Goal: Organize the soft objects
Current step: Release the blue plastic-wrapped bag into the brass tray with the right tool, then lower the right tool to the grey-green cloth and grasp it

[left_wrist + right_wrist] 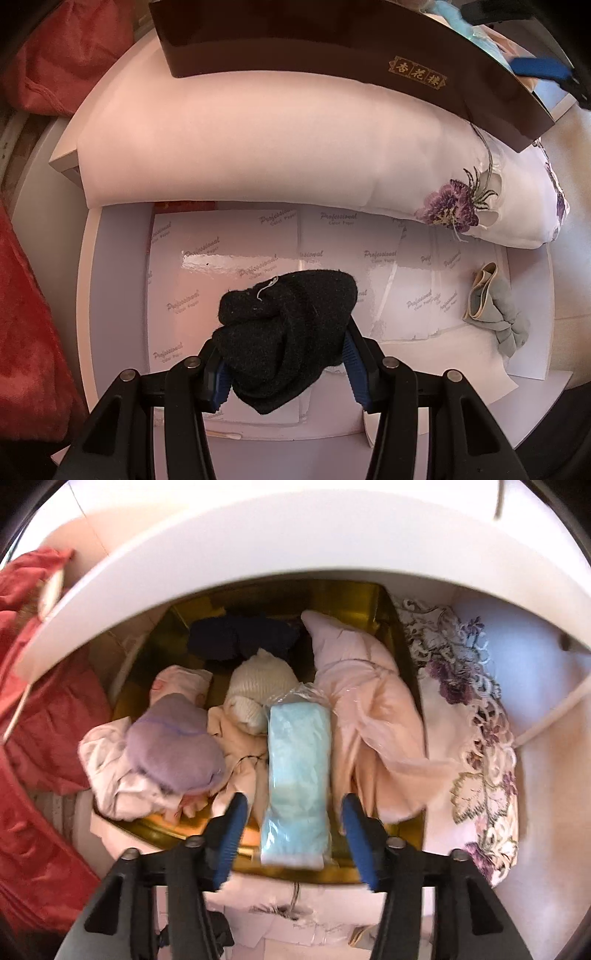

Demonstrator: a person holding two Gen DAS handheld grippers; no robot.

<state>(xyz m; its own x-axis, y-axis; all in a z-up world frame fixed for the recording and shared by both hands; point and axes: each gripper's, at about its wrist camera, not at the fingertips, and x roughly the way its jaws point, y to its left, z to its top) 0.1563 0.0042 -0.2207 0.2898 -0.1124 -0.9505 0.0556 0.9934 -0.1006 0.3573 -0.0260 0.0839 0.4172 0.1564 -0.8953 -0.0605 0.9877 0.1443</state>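
While clamped in the left claw [282, 373], a fuzzy black knit bundle [284, 328]; right claw [291, 838] agape, plastic-wrapped pale-blue packet [297, 775] loose between.

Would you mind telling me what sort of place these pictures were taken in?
Most likely a home storage spot, perhaps a bedroom shelf. An embroidered pillow lies on a white shelf lined with paper sheets, and a gold-lined box holds rolled socks and folded soft garments.
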